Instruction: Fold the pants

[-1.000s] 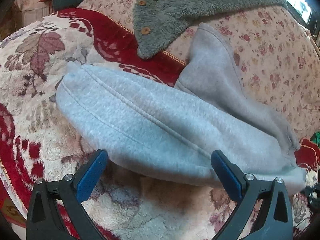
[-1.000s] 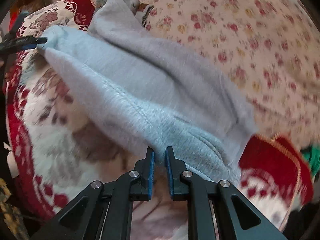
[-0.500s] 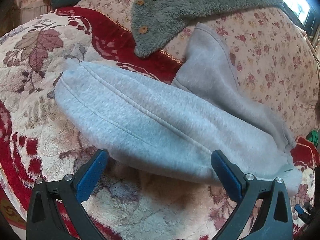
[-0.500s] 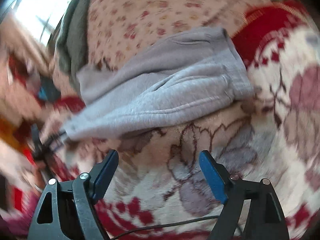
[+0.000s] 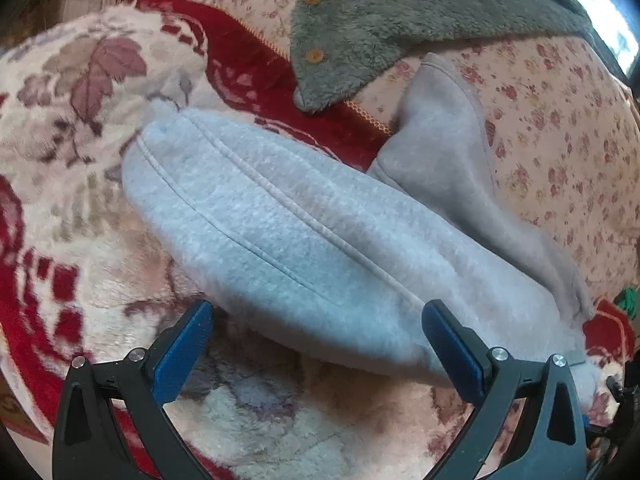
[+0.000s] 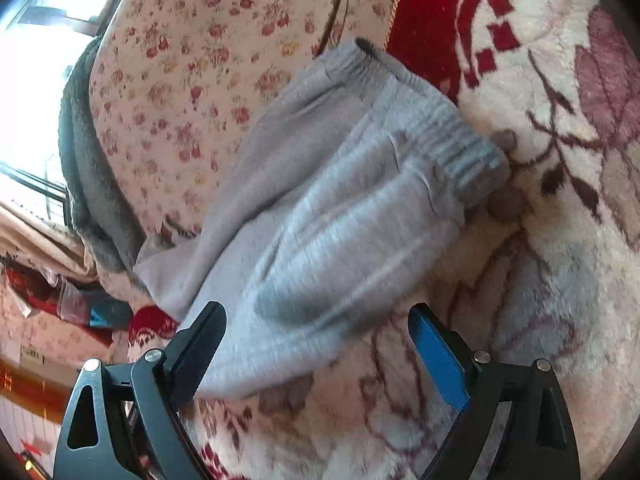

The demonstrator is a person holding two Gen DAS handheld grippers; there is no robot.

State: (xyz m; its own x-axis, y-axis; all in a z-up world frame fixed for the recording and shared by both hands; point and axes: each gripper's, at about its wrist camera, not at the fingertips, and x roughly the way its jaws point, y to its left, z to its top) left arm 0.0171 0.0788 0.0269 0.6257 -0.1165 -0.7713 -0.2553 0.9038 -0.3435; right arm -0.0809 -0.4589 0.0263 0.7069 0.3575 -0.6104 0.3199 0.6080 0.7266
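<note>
The light grey sweatpants lie folded lengthwise, leg on leg, across a fluffy blanket. One fold edge runs just ahead of my left gripper, which is open and wide, its blue pads clear of the cloth. In the right wrist view the pants stretch away to the ribbed waistband at the upper right. My right gripper hangs over their near edge with its jaws opening. That edge lies between the fingers, and the pads do not press on it.
A red and cream flowered blanket covers the near surface, and a pink floral sheet lies beyond it. A dark grey fleece jacket with buttons rests at the back, close to the pants. A bright window is at the left.
My right gripper went from shut to wide open, rolled strongly and moved in over the pants' edge. The left gripper stayed open and almost still.
</note>
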